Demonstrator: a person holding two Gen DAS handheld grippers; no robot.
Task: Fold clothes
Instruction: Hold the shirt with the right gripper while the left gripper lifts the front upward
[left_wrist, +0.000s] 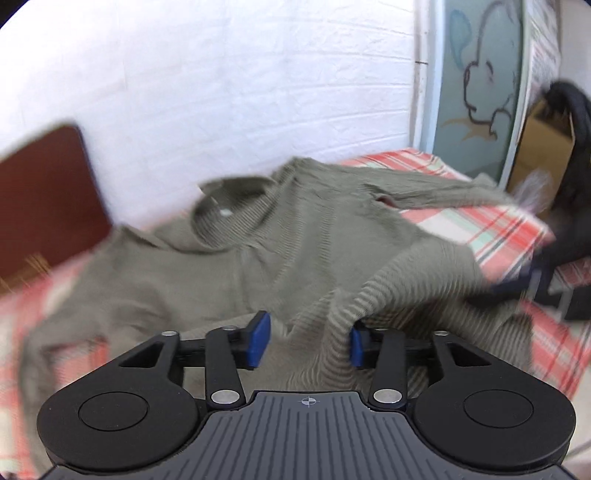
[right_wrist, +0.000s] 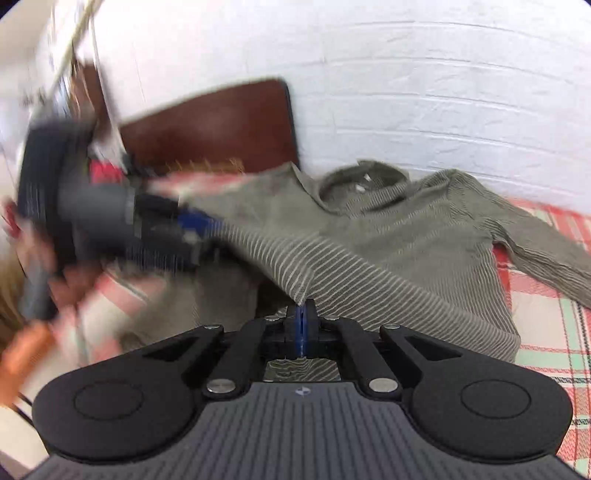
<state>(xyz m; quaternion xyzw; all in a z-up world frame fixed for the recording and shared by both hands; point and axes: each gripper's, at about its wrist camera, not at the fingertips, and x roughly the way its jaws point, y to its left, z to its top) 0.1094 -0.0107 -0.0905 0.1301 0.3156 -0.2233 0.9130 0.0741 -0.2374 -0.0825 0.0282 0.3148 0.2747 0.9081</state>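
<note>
Left wrist view shows my left gripper (left_wrist: 307, 341) with its blue pads spread apart; a ridge of the olive ribbed sweater (left_wrist: 280, 236) hangs against the right pad, but nothing is pinched between them, so I call it released. In the right wrist view, my right gripper (right_wrist: 303, 328) is clenched, and the hem of the sweater (right_wrist: 406, 240) rises to a peak exactly at the closed pads, so I judge it is grasping the hem fabric.

The sweater lies in the middle of both frames, with the collar toward the wall and one sleeve stretched to the right edge of the right wrist view. The lower part is lifted and turned up, showing a striped inner side. I think the step in hand is the first fold, bringing the hem up toward the collar. The next move probably asks that my left pads close on the hem again, or that both sides travel together, so the fold edge stays straight.

The surface is a bed with a red, white and green plaid sheet (right_wrist: 546, 332). Behind it stands a white brick-pattern wall (left_wrist: 229, 81), and a dark brown headboard (left_wrist: 48, 192) is at the left of the left wrist view. At the upper right there is a panel with a cartoon drawing (left_wrist: 480, 81) and a cardboard box (left_wrist: 543, 140). Much is blurred by motion.
</note>
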